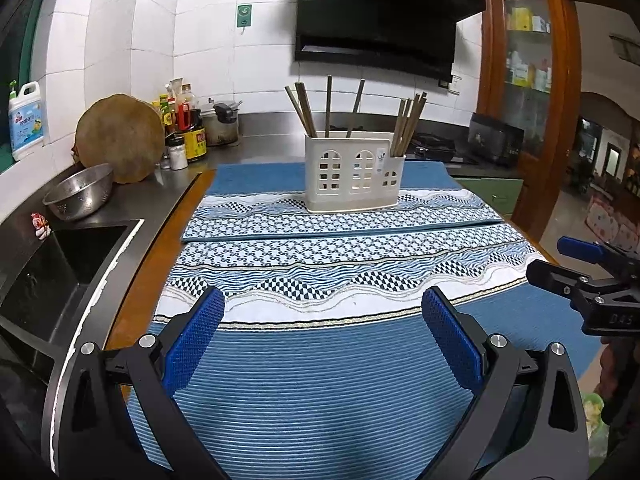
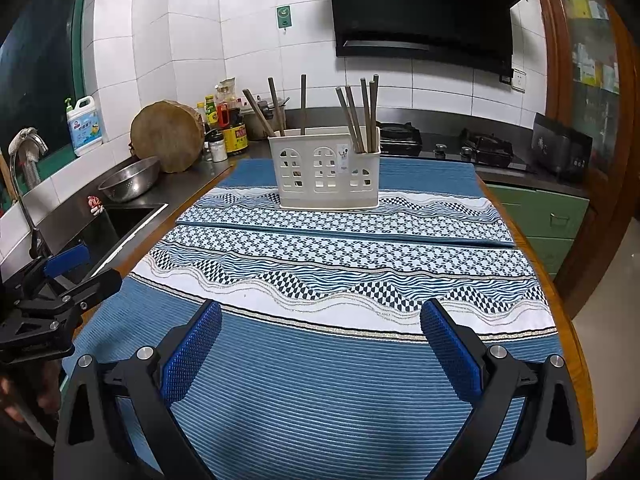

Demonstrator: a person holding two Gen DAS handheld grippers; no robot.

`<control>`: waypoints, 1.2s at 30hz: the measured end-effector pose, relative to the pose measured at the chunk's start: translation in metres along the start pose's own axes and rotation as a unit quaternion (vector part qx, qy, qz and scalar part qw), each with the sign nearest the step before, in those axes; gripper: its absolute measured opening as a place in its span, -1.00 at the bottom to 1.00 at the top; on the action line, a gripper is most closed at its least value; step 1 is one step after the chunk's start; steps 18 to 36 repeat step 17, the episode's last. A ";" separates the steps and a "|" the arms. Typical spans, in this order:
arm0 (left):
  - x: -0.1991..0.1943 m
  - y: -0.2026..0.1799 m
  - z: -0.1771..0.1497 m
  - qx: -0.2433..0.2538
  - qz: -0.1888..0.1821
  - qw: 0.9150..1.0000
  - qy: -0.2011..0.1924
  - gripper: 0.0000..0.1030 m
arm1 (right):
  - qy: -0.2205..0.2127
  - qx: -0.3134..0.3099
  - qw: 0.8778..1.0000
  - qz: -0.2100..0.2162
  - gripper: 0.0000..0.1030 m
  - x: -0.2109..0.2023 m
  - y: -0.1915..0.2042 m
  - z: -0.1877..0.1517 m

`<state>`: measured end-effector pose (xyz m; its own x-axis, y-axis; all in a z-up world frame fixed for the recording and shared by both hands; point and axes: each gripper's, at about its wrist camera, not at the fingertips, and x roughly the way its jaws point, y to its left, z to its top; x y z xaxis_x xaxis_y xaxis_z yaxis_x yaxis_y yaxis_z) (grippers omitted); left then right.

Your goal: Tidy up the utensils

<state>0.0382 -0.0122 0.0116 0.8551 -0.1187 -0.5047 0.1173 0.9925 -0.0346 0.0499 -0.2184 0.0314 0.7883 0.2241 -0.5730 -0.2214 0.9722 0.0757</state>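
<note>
A cream utensil holder (image 1: 352, 174) (image 2: 326, 174) with window cut-outs stands upright on the far blue patterned mat (image 1: 440, 216). Several brown chopsticks stand in its large compartment (image 1: 328, 108) (image 2: 280, 108) and in its small right compartment (image 1: 408, 124) (image 2: 362, 114). My left gripper (image 1: 324, 328) is open and empty over the near mat (image 1: 320, 380), well short of the holder. My right gripper (image 2: 320, 332) is open and empty, also over the near mat (image 2: 320, 392). Each gripper shows at the edge of the other's view: the right one (image 1: 560, 264), the left one (image 2: 84, 268).
A black sink (image 1: 52, 264) with a tap (image 2: 28, 148) lies at the left. A steel colander (image 1: 80, 190), a round wooden block (image 1: 120, 140), sauce bottles (image 1: 186, 124) and a pot (image 1: 222, 124) stand on the counter. A gas hob (image 2: 440, 140) is behind, with a range hood (image 2: 420, 12) above it. The table edge (image 2: 576, 360) is at the right.
</note>
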 end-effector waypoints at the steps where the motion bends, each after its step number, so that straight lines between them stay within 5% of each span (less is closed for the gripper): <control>1: -0.001 0.000 0.000 0.001 0.003 1.000 -0.001 0.90 | 0.000 0.000 1.000 0.000 0.87 0.000 -0.001 0.000; 14: -0.006 -0.012 0.002 0.039 0.020 0.999 -0.012 0.91 | 0.001 0.001 1.000 0.002 0.87 -0.001 -0.003 0.000; 36: -0.004 -0.012 0.002 0.037 0.017 0.999 -0.007 0.91 | 0.001 0.002 1.000 0.002 0.87 -0.002 -0.003 -0.001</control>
